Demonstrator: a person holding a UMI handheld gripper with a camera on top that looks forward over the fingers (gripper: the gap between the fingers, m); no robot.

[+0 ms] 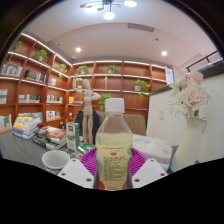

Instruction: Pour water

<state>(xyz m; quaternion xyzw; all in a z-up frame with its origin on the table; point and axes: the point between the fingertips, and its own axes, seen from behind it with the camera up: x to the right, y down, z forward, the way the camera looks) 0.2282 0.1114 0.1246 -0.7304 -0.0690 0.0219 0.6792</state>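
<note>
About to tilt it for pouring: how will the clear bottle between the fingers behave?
The bottle looks nearly full, so probably heavy for its size. Thin clear plastic may flex under the hand-held gripper. Tall and narrow, it could tip if nudged.

A clear plastic bottle [114,142] with a white cap is held upright between the fingers, gripped at its lower body by both pads. A pale yellowish liquid fills it nearly to the shoulder. A white label with red print is seen on its middle. A white cup [55,161] stands beside it, open upward.
</note>
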